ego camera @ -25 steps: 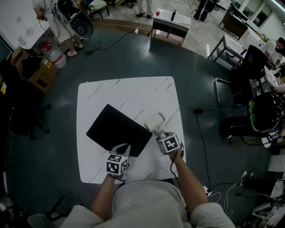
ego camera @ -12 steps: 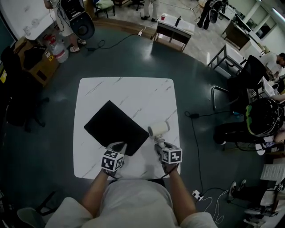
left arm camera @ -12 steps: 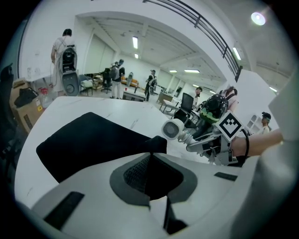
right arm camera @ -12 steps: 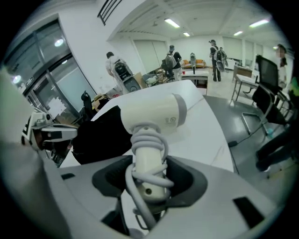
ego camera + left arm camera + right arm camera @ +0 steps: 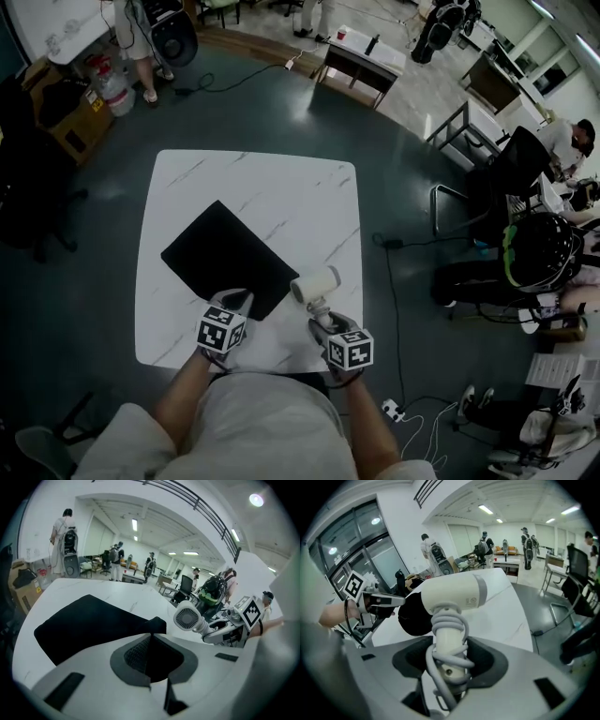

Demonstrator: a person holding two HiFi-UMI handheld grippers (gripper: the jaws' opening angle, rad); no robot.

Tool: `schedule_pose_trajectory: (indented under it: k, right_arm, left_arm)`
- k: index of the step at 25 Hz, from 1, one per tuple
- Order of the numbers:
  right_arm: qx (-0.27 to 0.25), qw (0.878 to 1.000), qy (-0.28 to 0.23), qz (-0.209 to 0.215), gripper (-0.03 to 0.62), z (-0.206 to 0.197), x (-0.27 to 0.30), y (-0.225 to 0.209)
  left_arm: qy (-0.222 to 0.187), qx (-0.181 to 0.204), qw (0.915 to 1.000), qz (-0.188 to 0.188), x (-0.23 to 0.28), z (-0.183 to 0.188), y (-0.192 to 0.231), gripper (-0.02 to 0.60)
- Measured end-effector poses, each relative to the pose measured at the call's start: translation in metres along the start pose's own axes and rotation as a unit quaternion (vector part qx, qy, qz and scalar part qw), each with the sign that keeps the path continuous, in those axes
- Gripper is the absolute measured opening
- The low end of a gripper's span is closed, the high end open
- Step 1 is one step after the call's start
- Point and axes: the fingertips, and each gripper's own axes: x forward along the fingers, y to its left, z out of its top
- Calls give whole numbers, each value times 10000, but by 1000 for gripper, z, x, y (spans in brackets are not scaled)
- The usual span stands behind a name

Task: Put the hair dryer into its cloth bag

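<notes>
Black cloth bag (image 5: 225,258) lies flat on the table (image 5: 281,187), with its near corner pinched in the left gripper (image 5: 236,298), whose jaws are pressed together on what looks like the mouth edge, though no opening shows. Just right of that corner is the dryer (image 5: 315,284), its cord-wrapped handle clamped between the wide-set jaws of the right gripper (image 5: 321,319). The barrel lies crosswise with its grille end toward the bag, and nothing stands between them.
</notes>
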Motion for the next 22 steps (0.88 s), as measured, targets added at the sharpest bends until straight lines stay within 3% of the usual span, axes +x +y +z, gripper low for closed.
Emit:
schedule_pose_trajectory:
  k: [8, 22]
  right_arm:
    - [-827, 9921, 788, 513, 236, -38, -7, 35]
    - [-994, 9838, 1242, 822, 236, -56, 27, 73]
  left_arm:
    - [-27, 290, 9995, -112, -6, -2, -7, 20]
    - [-11, 402, 9990, -204, -19, -19, -11, 20]
